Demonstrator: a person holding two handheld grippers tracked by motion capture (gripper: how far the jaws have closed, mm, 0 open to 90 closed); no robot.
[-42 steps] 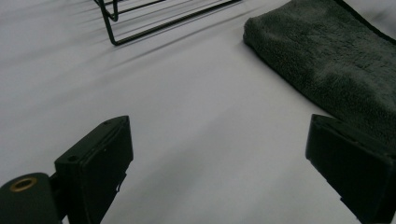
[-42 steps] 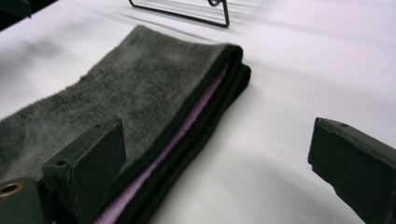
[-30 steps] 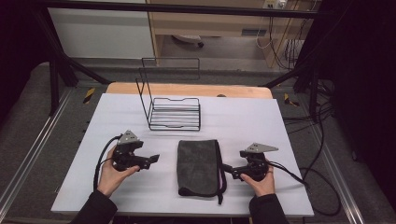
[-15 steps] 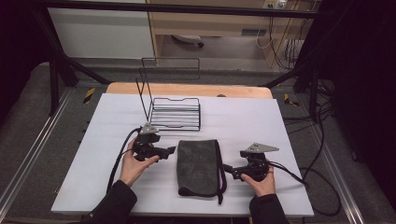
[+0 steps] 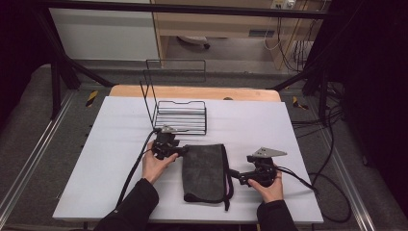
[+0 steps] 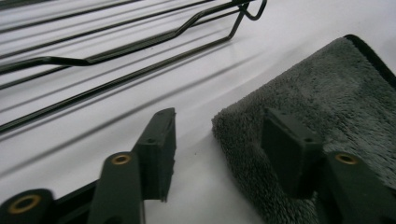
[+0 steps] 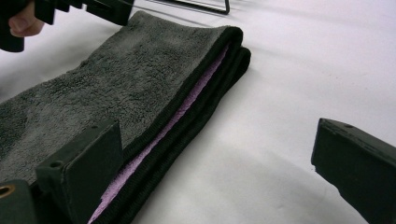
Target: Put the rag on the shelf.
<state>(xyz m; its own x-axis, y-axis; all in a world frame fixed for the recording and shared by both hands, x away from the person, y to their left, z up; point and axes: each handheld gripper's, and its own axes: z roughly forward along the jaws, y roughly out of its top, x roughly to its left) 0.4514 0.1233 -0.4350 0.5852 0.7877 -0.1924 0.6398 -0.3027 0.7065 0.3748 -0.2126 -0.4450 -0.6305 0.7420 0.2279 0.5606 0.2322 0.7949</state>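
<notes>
Lining up on the folded towel, both ends at once

Straddling the towel's (image 5: 204, 171) far-left corner with the left hand-held gripper (image 6: 217, 140), jaws spread wide, one over the plush grey pile. Sitting wide open at the right edge with the right hand-held gripper (image 7: 219, 177), pink inner layer peeking from black-trimmed folds. Probably worth biting through every layer. Lying flat mid-surface (image 5: 110, 144), just before the thin wire rack (image 5: 182, 117).

Lit evenly from overhead; white desk (image 5: 120, 144) bright, surroundings sunk in near-black. Soft, grainy and low in detail from the high view. Sharper close up, with jaws blurred in the foreground and faint soft shadows beneath the wire rack (image 6: 116, 51).
</notes>
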